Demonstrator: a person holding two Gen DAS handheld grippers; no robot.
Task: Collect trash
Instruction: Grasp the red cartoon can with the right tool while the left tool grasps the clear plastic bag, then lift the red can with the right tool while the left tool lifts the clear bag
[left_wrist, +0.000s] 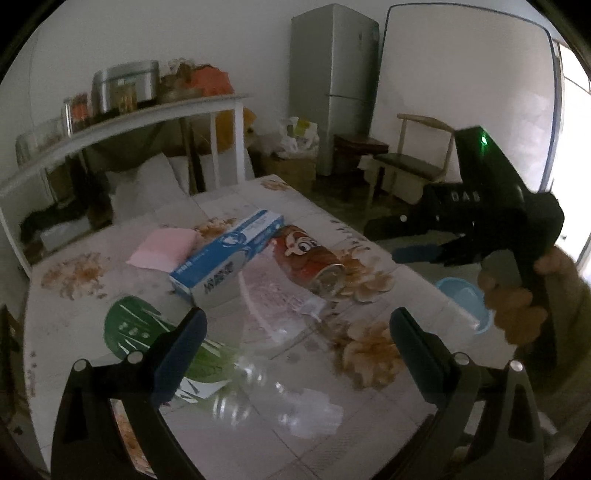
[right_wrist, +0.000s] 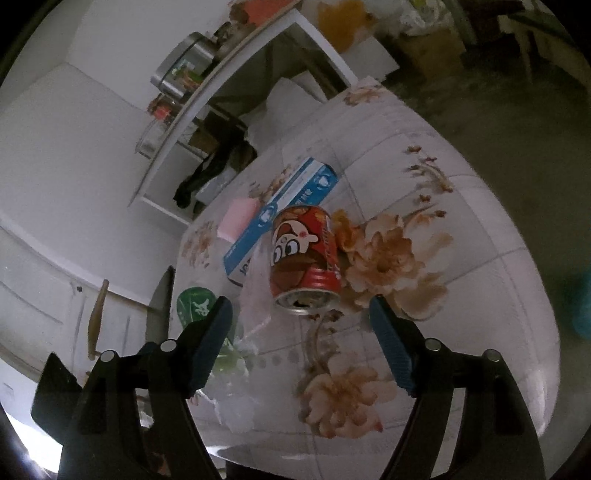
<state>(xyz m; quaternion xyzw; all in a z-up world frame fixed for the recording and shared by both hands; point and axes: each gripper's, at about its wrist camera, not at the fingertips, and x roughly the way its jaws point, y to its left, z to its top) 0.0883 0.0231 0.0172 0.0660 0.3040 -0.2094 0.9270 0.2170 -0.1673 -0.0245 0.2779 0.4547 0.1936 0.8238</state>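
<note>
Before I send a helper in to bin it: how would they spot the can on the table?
Go to the floral-cloth table. Near its middle a long blue box lies flat; the can lies on its side against it. It is the only red, round thing there, with a cartoon face and an open top.

grey fridge (left_wrist: 334, 85), wooden chair (left_wrist: 410, 162), white shelf (left_wrist: 122, 125)

A red cartoon-printed can (right_wrist: 304, 258) is lying on its side on the floral table (right_wrist: 480, 229), its opened top facing the camera. Beside it, a blue-and-white box (left_wrist: 229, 254) is resting partly over pink paper (left_wrist: 162, 247), while a clear plastic bottle (left_wrist: 258, 391) and a green wrapper (left_wrist: 129, 328) are lying nearer.
</note>
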